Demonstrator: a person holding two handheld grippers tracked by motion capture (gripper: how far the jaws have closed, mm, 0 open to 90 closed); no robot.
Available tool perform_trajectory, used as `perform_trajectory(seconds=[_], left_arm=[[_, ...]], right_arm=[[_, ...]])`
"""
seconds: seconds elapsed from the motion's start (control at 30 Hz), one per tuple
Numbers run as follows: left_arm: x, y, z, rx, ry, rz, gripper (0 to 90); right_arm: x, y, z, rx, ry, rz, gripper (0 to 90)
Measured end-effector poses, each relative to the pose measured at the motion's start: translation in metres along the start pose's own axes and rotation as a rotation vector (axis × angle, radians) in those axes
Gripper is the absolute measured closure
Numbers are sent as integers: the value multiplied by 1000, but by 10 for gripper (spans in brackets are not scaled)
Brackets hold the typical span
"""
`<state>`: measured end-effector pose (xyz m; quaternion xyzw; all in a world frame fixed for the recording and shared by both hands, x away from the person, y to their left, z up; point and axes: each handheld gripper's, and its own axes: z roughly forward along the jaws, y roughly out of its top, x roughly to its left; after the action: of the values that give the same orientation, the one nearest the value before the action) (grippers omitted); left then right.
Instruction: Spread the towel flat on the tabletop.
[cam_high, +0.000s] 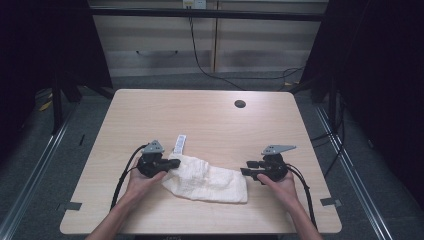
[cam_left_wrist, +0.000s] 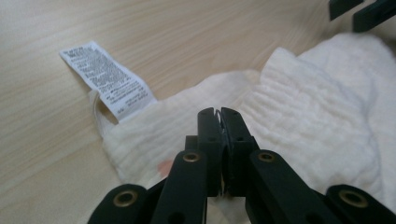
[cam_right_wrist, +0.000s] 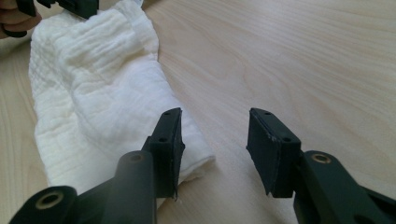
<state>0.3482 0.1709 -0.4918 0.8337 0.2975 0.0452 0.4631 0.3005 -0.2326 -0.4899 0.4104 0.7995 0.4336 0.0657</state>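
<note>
- left gripper (cam_left_wrist: 218, 114): black jaws clenched, pads pressed together over the white cloth (cam_left_wrist: 299, 116); a thin sliver of fabric seems caught between the tips, but i cannot tell for sure whether it is pinched.
- right gripper (cam_right_wrist: 215, 135): jaws released, a wide gap between the flat, matte pads; bare wood in the gap, nothing held. the left pad sits just above the cloth's near corner.
- cloth: white, soft, crinkled gauze weave with ribbed bands, bunched into a rumpled oblong. it lies on the near half of the table (cam_high: 210, 115), between the two grippers.
- care label (cam_left_wrist: 108, 79): a white printed strip sewn at the cloth's edge, lying flat on the wood beside the left gripper.
- table: pale wood-grain top, rounded corners, a dark round hole (cam_high: 240, 104) near the far edge.
</note>
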Motion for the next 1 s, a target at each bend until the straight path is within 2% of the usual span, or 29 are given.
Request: perform_trajectory(seconds=[0.1,0.27,0.4,0.7,0.8,1.0], left_arm=[[1,3,-6,-48,-26,-33,879],[4,9,-16,-104,-45,-72,883],[2,16,-24,-145,-62,-82,884],[-5,41,-40,-209,-70,-56,886],[-6,57,-46,-222,-59,-40,887],[-12,97,-59,-284,-46,1,888]], right_arm=[[0,0,-1,-6,1,3,548],[0,1,-2,-13,1,2,543],[-1,3,-4,-29,1,15,534],[-7,7,-15,-70,-6,35,520],[-8,8,-18,-81,-3,39,517],[-9,10,-21,-92,-9,40,508]])
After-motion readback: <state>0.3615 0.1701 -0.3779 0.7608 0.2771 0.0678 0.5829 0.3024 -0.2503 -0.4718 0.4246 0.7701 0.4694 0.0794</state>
